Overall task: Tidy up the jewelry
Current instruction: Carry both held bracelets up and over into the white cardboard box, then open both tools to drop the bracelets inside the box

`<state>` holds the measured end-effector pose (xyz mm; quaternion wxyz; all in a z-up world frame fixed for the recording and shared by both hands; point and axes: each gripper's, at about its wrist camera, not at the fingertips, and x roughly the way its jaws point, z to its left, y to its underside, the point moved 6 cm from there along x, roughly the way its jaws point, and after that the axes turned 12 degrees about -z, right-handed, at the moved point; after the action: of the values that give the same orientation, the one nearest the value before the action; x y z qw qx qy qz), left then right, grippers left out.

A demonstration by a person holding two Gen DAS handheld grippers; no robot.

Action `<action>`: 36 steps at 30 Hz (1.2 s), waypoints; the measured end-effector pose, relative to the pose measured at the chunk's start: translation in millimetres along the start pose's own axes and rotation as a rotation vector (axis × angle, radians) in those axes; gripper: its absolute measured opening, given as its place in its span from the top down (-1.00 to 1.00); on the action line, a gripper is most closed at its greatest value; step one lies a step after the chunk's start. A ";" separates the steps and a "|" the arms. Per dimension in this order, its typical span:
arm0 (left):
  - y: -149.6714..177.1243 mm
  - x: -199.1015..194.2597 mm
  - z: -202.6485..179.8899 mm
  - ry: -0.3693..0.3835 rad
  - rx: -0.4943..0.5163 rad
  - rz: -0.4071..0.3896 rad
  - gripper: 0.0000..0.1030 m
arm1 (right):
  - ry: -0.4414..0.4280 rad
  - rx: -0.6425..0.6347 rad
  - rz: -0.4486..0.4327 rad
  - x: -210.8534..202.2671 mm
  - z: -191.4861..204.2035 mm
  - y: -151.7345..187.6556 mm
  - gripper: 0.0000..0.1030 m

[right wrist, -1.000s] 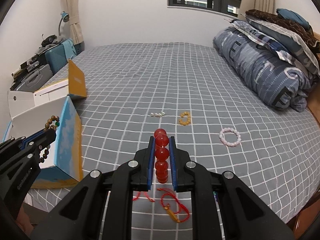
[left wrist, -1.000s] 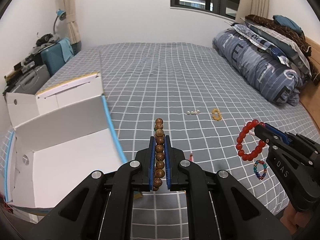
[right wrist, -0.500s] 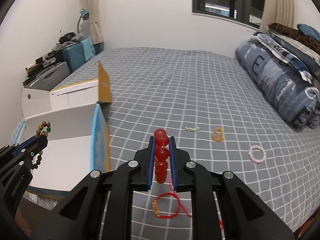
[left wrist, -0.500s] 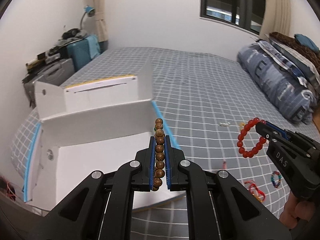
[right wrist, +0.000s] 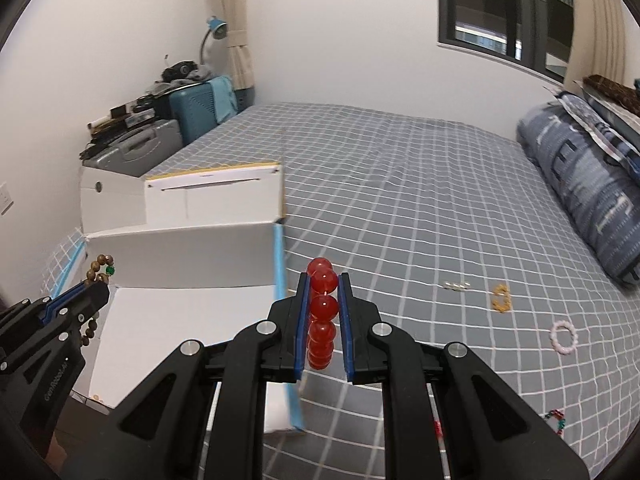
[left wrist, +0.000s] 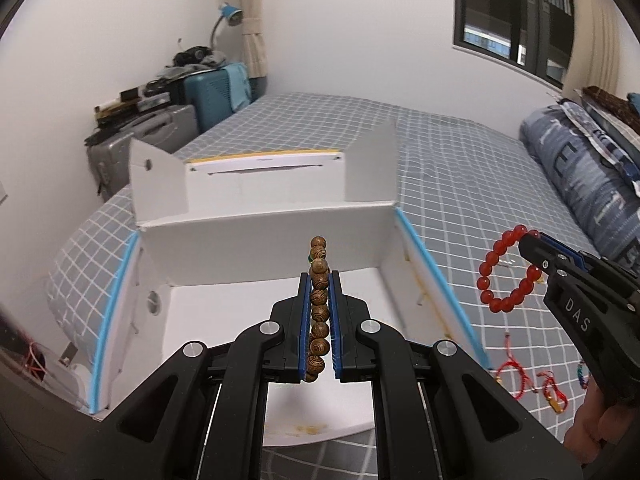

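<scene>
Above the checked bed (right wrist: 400,208), left gripper (left wrist: 319,280) jaws pinch a wooden bead bracelet (left wrist: 319,308), right gripper (right wrist: 323,280) jaws red beads (right wrist: 322,308).

Seeing a bed (left wrist: 460,160) in a grey checked sheet filling the middle of both views. Finding a rolled blue quilt (left wrist: 580,184) lying along its edge at three o'clock, with a brown blanket (left wrist: 608,100) resting on top. Noting a dark-framed window (left wrist: 516,12) at one o'clock. Spotting a beige curtain (left wrist: 252,20) hanging at eleven o'clock, a blue lamp (left wrist: 232,14) just beside it. Picking out a teal suitcase (left wrist: 216,92) and a grey suitcase (left wrist: 140,140) standing together at ten o'clock.
</scene>
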<state>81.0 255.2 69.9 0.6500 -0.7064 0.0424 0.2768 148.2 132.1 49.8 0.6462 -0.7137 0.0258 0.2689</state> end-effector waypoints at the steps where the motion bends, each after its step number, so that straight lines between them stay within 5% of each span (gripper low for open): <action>1: -0.1 0.1 4.8 -0.008 -0.002 -0.002 0.85 | -0.011 -0.003 -0.003 1.2 5.4 -0.2 0.75; 15: 16.1 20.1 51.5 -0.092 -0.042 0.041 0.85 | -0.100 -0.053 0.025 25.3 64.4 11.1 0.75; 36: 62.6 71.1 76.2 -0.088 -0.091 0.232 0.85 | -0.110 -0.070 0.211 74.1 85.7 59.0 0.75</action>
<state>89.1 338.9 -18.0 0.5822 -0.7127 0.0829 0.3825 158.7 225.8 -36.4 0.5892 -0.7135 0.0560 0.3749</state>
